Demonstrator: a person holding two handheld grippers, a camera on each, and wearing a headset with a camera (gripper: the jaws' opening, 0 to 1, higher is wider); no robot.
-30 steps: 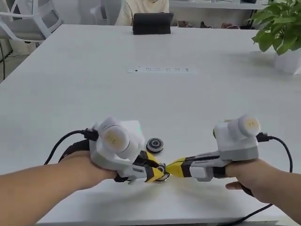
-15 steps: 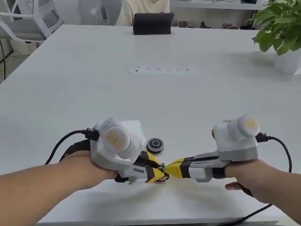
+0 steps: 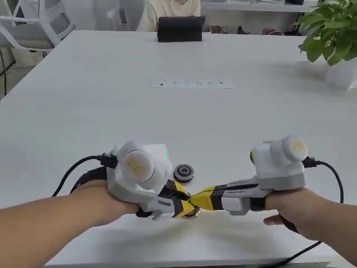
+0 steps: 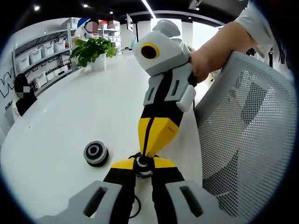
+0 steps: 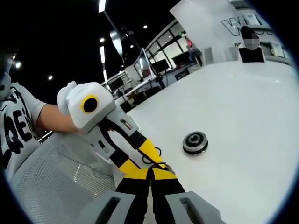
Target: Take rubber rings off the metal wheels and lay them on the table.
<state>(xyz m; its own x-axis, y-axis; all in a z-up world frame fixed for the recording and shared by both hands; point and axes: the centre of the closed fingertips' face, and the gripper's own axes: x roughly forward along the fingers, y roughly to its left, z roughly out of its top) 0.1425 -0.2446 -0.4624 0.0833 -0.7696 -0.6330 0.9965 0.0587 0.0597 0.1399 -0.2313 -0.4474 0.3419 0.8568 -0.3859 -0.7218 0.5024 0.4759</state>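
My left gripper (image 3: 186, 209) (image 4: 144, 164) is shut on a small metal wheel (image 4: 142, 168) (image 3: 191, 213) just above the white table's near edge. Tip to tip with it from the right, my right gripper (image 3: 197, 202) (image 5: 150, 171) has its yellow jaws closed on the thin black rubber ring (image 5: 155, 160) at that wheel's rim. In the left gripper view the right gripper (image 4: 150, 150) points straight down onto the wheel. A second wheel (image 3: 183, 172) (image 4: 96, 153) (image 5: 195, 142), with its black ring still on, lies flat on the table just beyond the grippers.
The white table (image 3: 111, 100) stretches far ahead, with a socket strip (image 3: 191, 83) set in its middle. A black tablet (image 3: 179, 28) and a seated person are at the far end, a potted plant (image 3: 329, 30) at the far right. A mesh chair (image 4: 243, 140) is by the near edge.
Both grippers stay locked tip to tip on the wheel. The right gripper has crept slightly left and up; the loose wheel has not moved.
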